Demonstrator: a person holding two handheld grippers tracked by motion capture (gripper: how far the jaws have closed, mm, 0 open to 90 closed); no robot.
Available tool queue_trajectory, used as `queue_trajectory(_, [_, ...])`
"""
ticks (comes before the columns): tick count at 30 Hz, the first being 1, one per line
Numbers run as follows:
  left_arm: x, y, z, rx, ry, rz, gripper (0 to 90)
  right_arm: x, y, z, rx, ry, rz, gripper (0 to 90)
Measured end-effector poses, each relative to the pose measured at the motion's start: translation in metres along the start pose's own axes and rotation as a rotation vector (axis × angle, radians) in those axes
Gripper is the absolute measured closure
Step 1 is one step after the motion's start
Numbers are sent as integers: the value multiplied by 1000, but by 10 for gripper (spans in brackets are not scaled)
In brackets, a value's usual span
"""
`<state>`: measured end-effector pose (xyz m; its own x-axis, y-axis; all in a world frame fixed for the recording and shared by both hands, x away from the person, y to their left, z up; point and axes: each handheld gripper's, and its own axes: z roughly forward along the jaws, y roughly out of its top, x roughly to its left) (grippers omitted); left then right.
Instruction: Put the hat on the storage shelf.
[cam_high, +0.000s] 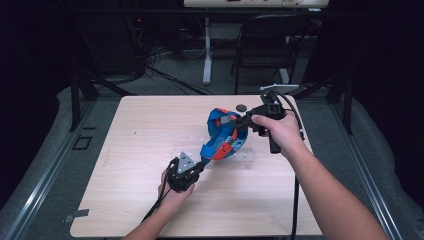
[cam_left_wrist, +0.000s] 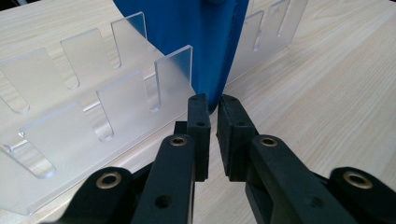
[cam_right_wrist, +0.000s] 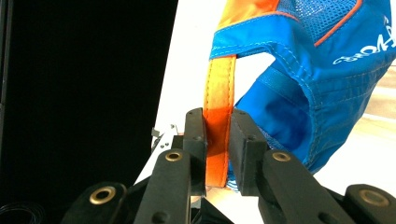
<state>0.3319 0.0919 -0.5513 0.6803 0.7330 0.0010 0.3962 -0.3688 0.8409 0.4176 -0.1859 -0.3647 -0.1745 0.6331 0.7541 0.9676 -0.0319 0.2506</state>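
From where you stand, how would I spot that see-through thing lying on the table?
Start at the light wooden table and find the blue and orange cap held between the two grippers near its middle. Under the cap lies a clear plastic rack with rows of upright, frosted tabs. It is the only transparent thing there; a small dark disc lies farther back.
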Motion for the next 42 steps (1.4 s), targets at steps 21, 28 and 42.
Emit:
queue_trajectory(21, [26, -18, -57, 68, -18, -80, 529, -14, 1, -4, -35, -49, 17, 778])
queue_trajectory(28, [47, -35, -79, 47, 8, -137, 506, -20, 2, -2, -58, -76, 16, 739])
queue_trajectory(42, [66, -46, -68, 75, 44, -168, 488, -32, -14, -2, -84, -196, -53, 675])
